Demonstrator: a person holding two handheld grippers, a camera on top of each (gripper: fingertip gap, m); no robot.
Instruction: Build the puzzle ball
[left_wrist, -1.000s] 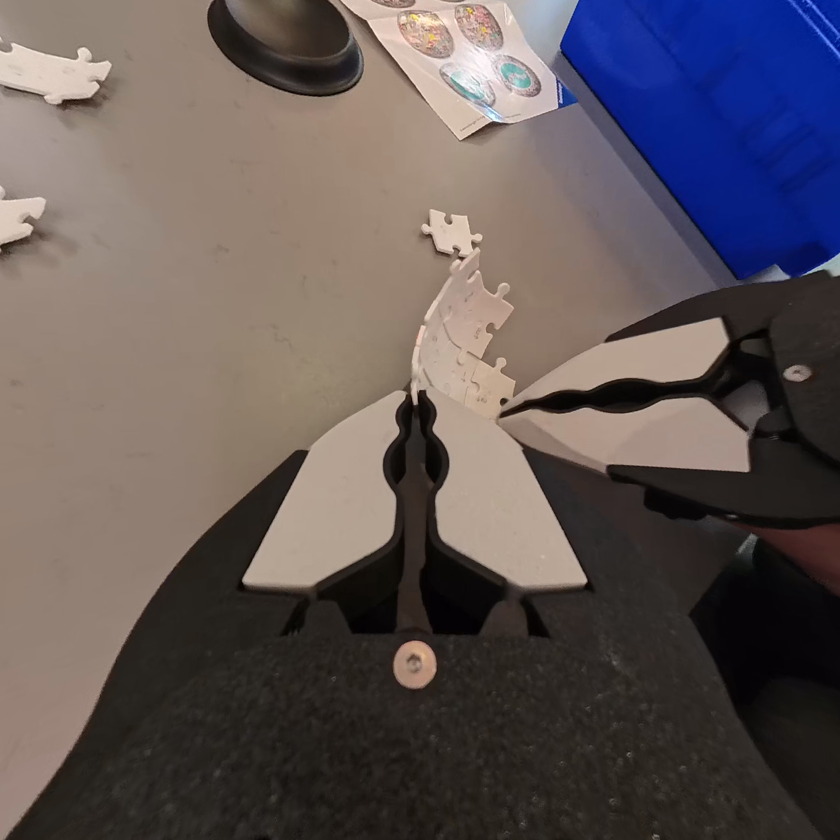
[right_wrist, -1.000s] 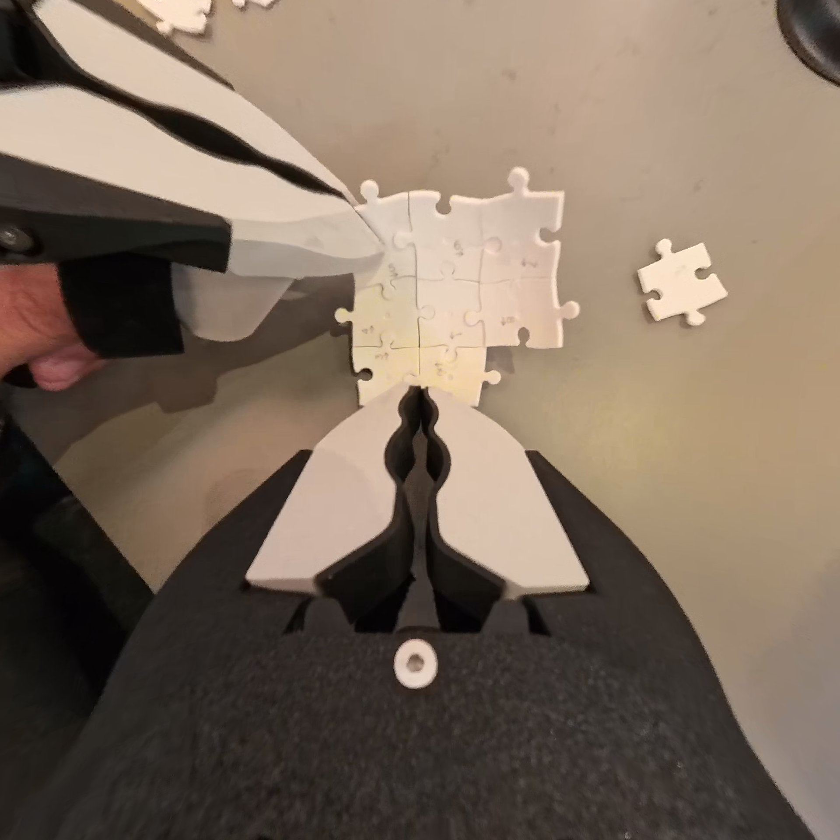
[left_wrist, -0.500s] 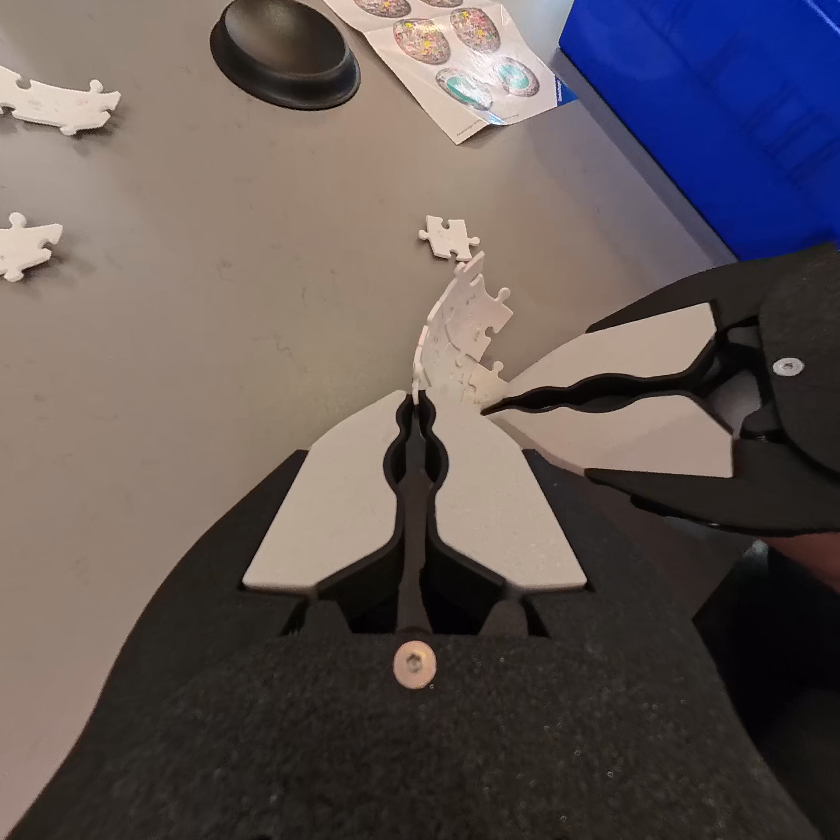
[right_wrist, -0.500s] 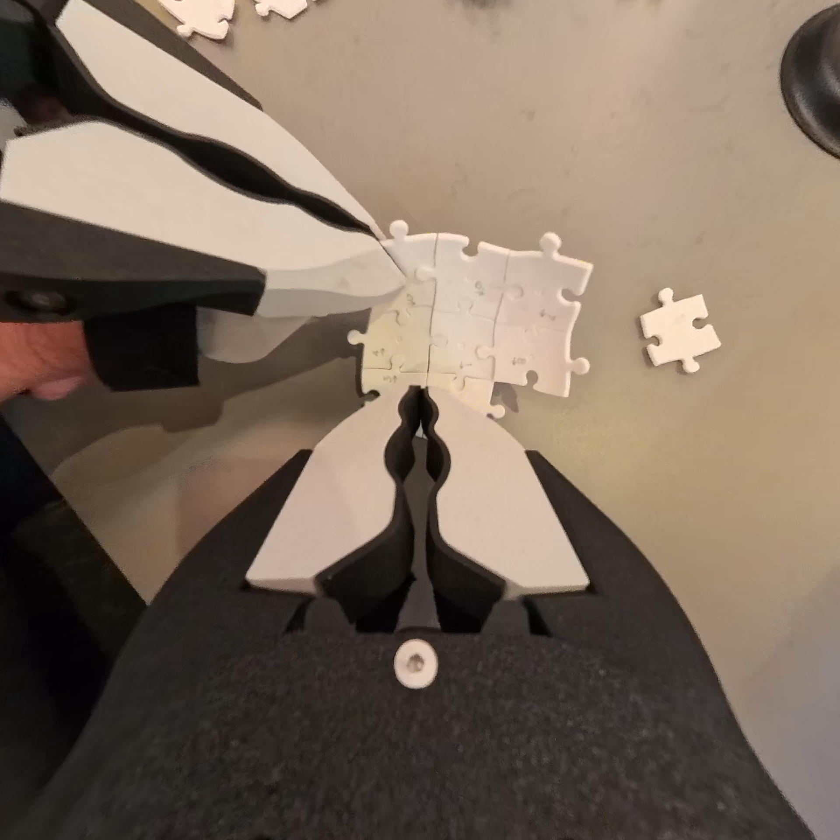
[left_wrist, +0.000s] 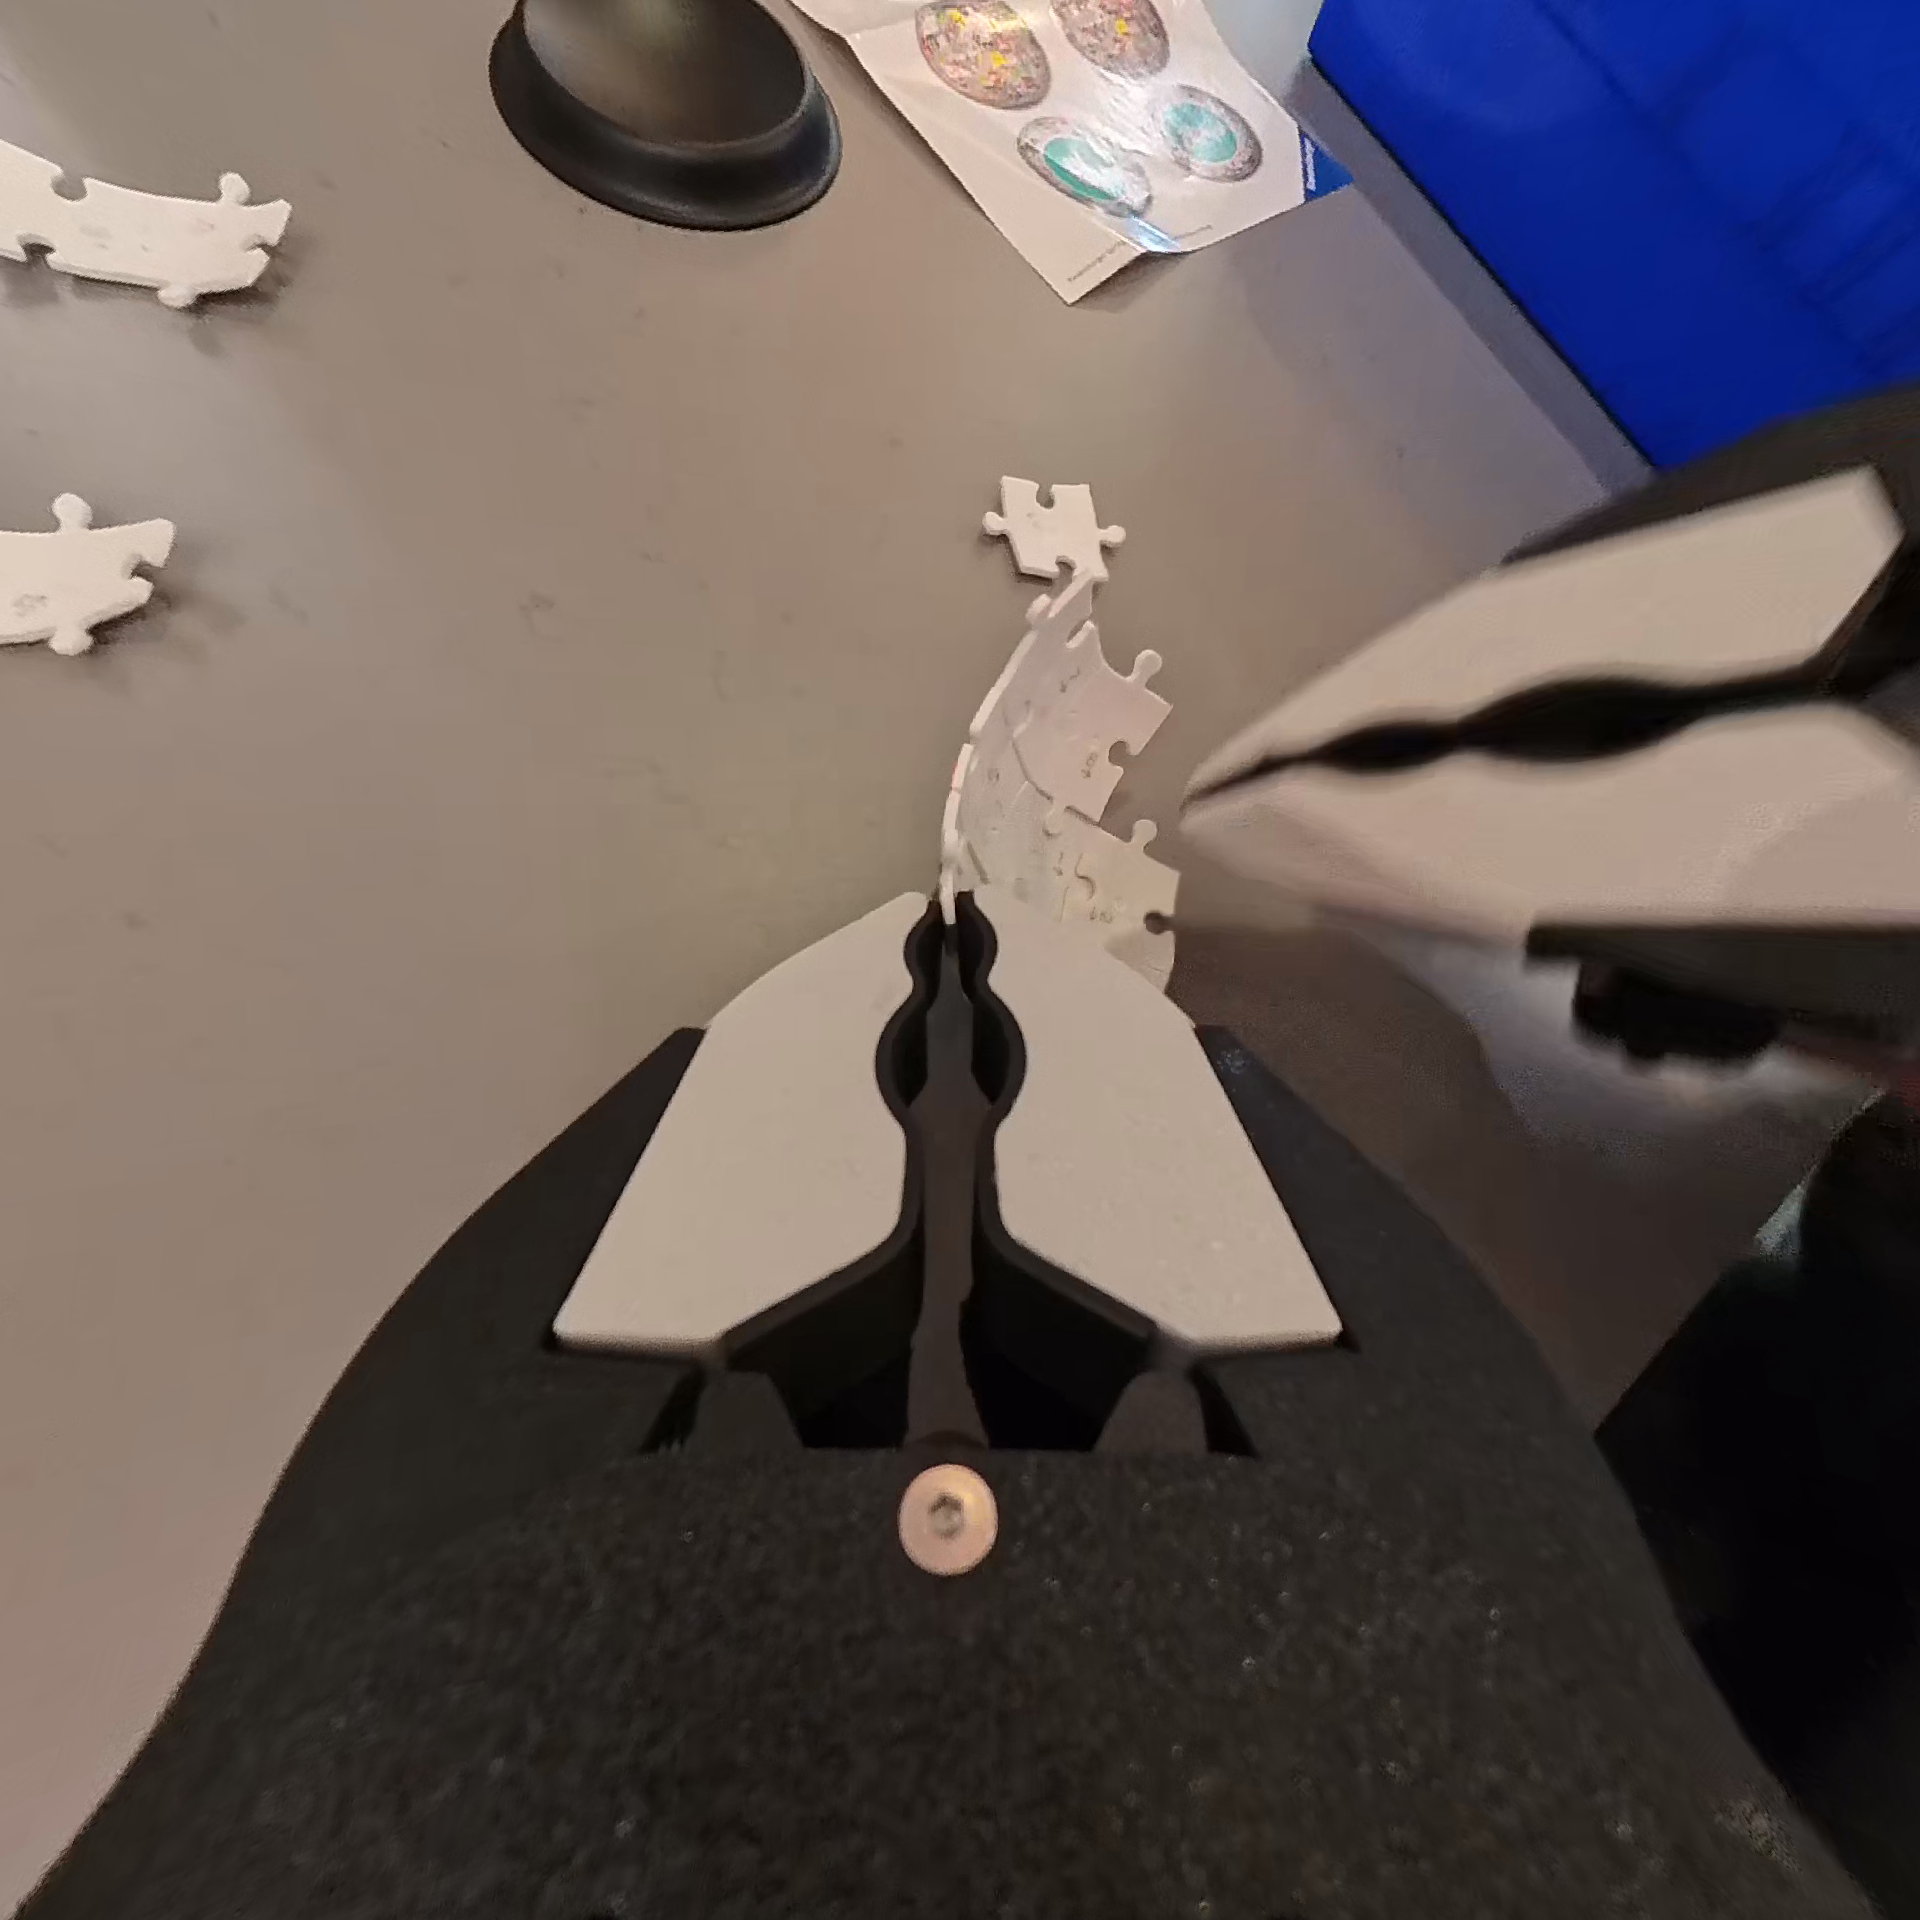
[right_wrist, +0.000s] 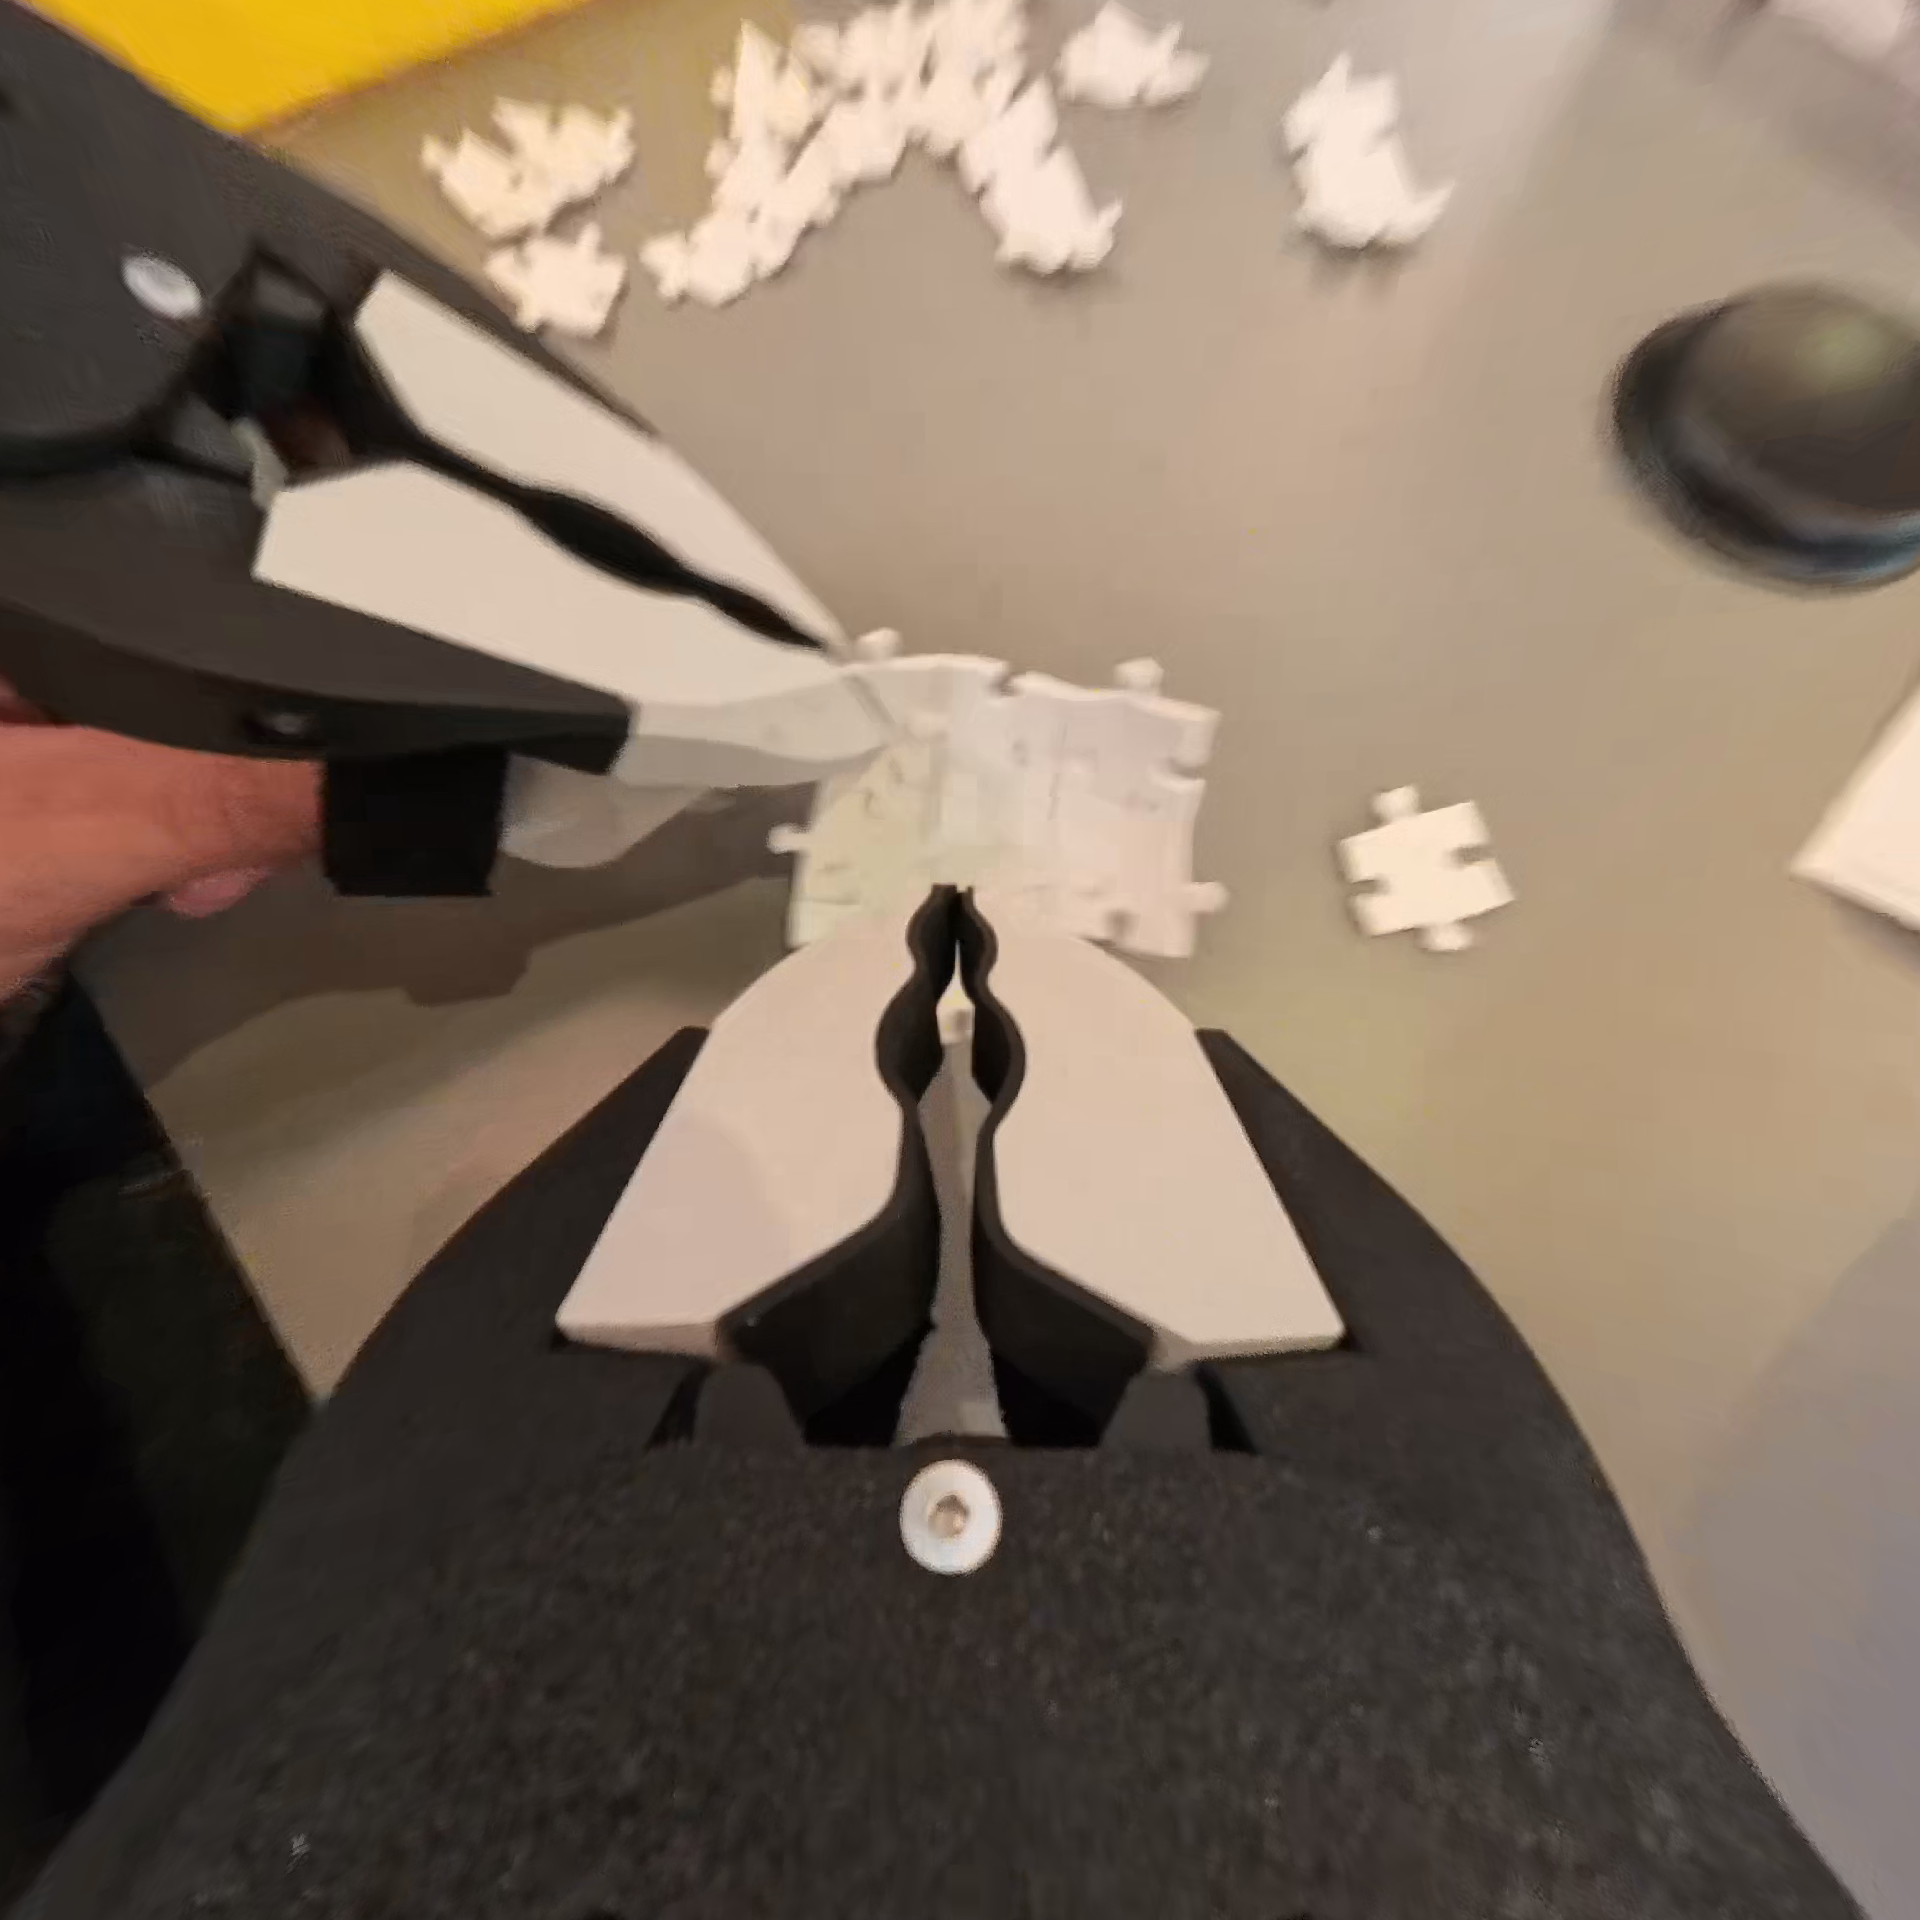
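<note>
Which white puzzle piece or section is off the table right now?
The curved, joined white puzzle section, pinched upright in the left claw; the single white piece beyond it lies flat.

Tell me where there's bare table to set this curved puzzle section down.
Bare gray table lies left of the curved puzzle section, between the black round base and the two loose strips at the left edge. Crowded: the piece pile and the single piece just beyond the section.

Grey table (left_wrist: 520, 727): loose white puzzle pieces (right_wrist: 894, 156), black dome-like base (left_wrist: 665, 114), leaflet (left_wrist: 1122, 135).
</note>
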